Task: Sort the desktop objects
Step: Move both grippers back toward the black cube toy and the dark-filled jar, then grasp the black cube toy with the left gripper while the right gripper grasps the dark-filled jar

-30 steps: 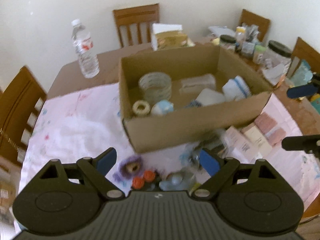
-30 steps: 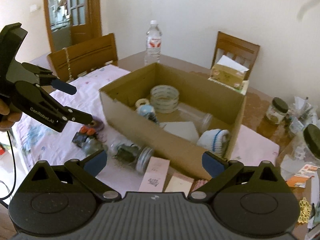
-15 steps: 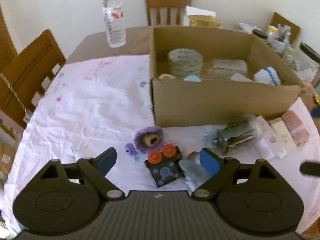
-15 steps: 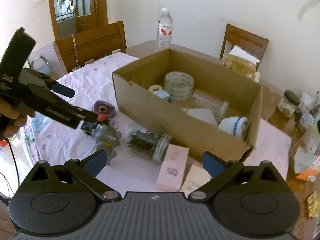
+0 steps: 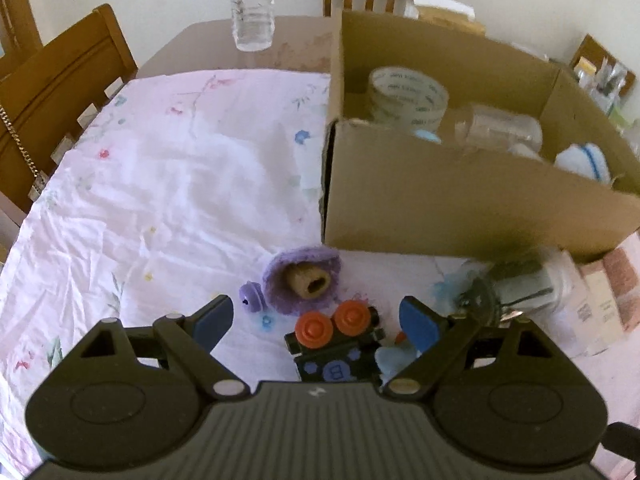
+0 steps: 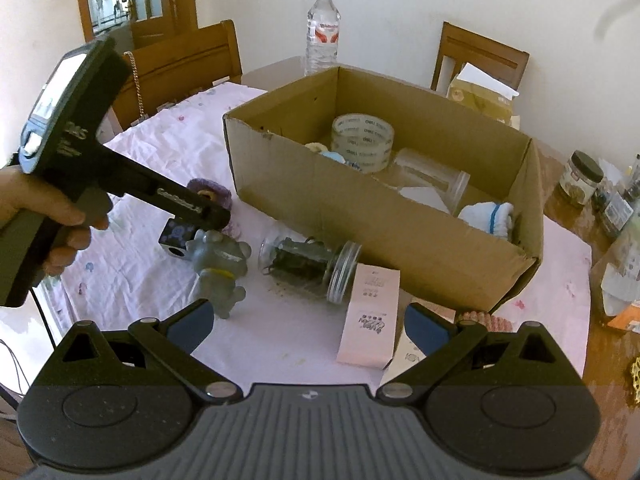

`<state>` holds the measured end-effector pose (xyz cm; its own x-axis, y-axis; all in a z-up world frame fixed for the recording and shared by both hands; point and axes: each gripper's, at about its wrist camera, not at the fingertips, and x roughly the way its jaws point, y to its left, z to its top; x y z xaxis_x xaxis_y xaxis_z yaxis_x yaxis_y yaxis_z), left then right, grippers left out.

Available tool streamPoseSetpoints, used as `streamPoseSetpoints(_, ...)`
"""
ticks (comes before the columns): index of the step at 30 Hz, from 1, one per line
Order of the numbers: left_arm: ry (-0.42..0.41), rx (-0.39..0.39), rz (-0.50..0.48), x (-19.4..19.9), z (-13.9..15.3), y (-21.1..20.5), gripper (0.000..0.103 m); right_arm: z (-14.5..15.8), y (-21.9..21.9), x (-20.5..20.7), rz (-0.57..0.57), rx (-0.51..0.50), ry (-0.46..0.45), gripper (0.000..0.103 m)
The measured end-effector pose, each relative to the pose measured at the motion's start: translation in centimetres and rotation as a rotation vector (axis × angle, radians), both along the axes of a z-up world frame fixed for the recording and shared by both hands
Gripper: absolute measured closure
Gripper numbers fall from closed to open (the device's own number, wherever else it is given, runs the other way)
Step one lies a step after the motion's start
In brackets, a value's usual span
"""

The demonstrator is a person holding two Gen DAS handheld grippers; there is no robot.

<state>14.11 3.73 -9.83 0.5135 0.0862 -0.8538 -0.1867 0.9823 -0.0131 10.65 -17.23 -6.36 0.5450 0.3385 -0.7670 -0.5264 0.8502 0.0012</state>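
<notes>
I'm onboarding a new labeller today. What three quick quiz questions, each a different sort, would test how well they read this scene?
1. True or false: the roll of clear tape lies inside the cardboard box.
2. Which lies on its side in front of the box? A) glass jar B) water bottle C) tissue box
3. Fill in: the left hand-held gripper hangs with jaws ____ above the black toy block.

Key: 1 true; 2 A; 3 open.
</notes>
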Motion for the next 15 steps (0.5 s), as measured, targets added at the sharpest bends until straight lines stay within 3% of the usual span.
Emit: streamPoseSetpoints(15,0.057,0.016,-0.029,-1.5,-0.9,2.0,0.013,-1.4,1.4,1.4,0.004,-0.010,0.023,0.000)
